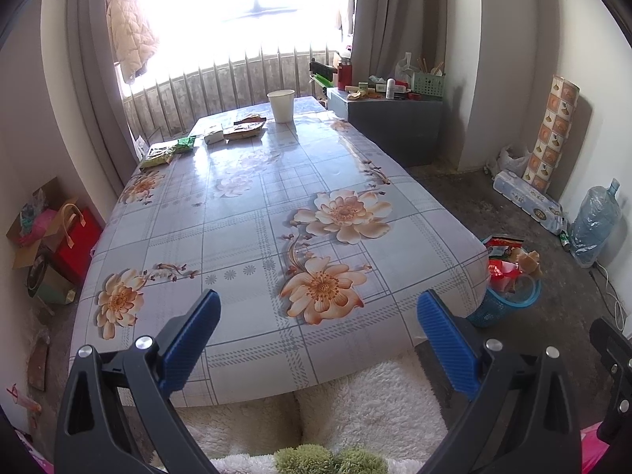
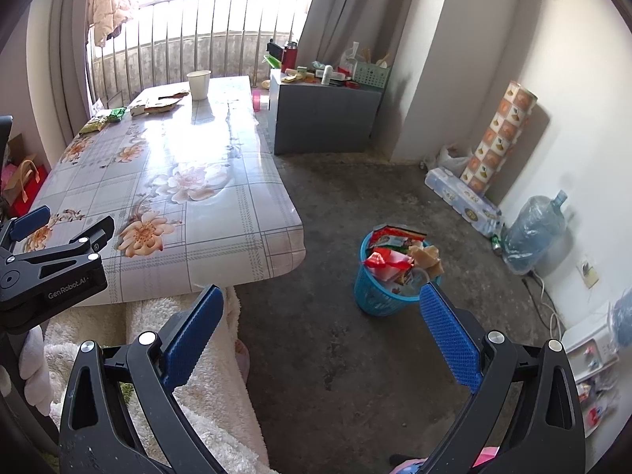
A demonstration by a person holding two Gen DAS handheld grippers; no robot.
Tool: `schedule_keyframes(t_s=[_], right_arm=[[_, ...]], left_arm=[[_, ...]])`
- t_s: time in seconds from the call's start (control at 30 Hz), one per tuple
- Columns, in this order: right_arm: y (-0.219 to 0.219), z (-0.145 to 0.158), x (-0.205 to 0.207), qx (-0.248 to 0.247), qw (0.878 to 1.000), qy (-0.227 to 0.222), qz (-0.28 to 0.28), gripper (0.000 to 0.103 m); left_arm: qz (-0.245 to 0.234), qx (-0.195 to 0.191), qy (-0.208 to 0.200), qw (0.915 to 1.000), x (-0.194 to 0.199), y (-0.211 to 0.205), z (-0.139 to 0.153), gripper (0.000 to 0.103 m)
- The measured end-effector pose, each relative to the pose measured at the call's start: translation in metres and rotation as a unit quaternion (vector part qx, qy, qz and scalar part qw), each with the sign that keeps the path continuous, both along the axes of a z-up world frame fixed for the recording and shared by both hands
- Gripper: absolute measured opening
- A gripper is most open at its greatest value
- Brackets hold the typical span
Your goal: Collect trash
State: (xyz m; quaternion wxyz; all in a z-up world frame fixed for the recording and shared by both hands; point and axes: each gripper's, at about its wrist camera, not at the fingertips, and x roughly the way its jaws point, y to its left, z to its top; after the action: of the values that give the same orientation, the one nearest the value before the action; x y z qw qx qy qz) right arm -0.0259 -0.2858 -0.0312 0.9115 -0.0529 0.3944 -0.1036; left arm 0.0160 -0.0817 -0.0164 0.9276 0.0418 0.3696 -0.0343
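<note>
Trash lies at the far end of the floral table (image 1: 252, 245): a white paper cup (image 1: 281, 106), a brown wrapper (image 1: 243, 130), a small white box (image 1: 213, 136) and green packets (image 1: 162, 154). The same items show in the right wrist view, with the cup (image 2: 198, 84) farthest. A blue trash basket (image 2: 385, 292) full of wrappers stands on the floor right of the table; it also shows in the left wrist view (image 1: 501, 300). My left gripper (image 1: 318, 308) is open and empty over the table's near edge. My right gripper (image 2: 318, 304) is open and empty above the floor, near the basket.
A grey cabinet (image 2: 324, 118) with clutter stands past the table. A patterned roll (image 2: 497, 138), tissue pack (image 2: 462, 197) and water jug (image 2: 529, 229) line the right wall. Bags and boxes (image 1: 51, 245) sit left of the table. A fluffy white blanket (image 1: 355, 407) lies below the near edge.
</note>
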Motion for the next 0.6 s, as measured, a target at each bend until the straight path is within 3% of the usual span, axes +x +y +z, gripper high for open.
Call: schedule_keyframes(t_s=[0.6], right_arm=[[0.0002,0.0004,-0.0004,-0.001,1.000,0.000,-0.003,0.096]], left_arm=[[-0.009,0.001,0.009,0.9999,0.0030,-0.0026,-0.0029,0.098]])
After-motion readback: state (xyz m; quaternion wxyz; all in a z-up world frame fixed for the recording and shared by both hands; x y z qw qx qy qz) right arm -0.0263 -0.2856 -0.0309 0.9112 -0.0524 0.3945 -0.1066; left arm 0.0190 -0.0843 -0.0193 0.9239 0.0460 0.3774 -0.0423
